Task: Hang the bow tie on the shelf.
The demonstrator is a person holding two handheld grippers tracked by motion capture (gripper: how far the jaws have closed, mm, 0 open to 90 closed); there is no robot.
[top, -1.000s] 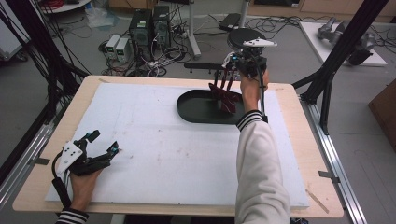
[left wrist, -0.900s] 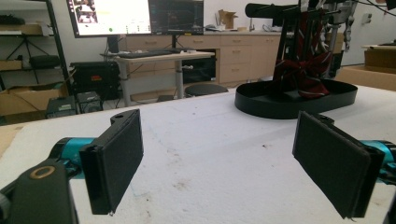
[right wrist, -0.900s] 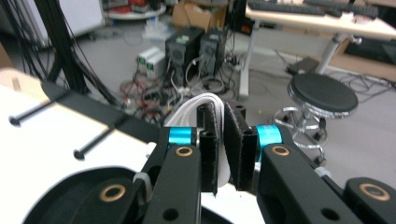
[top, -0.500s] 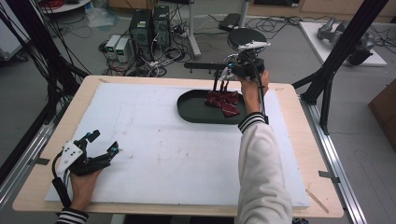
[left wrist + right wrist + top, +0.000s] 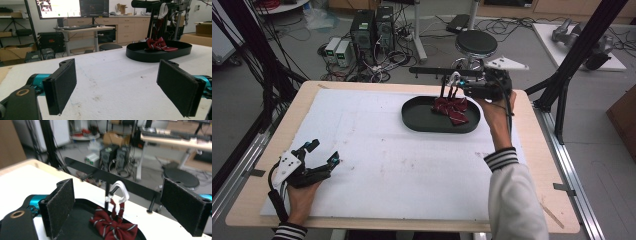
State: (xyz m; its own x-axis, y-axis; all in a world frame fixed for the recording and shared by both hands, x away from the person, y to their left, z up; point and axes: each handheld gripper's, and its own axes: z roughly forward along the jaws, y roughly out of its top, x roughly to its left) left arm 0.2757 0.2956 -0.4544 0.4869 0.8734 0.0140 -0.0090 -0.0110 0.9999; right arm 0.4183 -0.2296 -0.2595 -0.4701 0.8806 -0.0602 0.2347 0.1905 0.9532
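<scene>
White tabletop (image 5: 377, 145); no legible labels; striped bow tie (image 5: 452, 109) in black tray (image 5: 417, 120).

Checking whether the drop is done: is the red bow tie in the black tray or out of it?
In. The red bow tie lies inside the black tray, below the open right gripper, whose jaws have just been opening.

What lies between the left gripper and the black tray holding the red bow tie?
Only bare white table cover lies between the left gripper and the black tray; both the left gripper view and the high view show it.
</scene>
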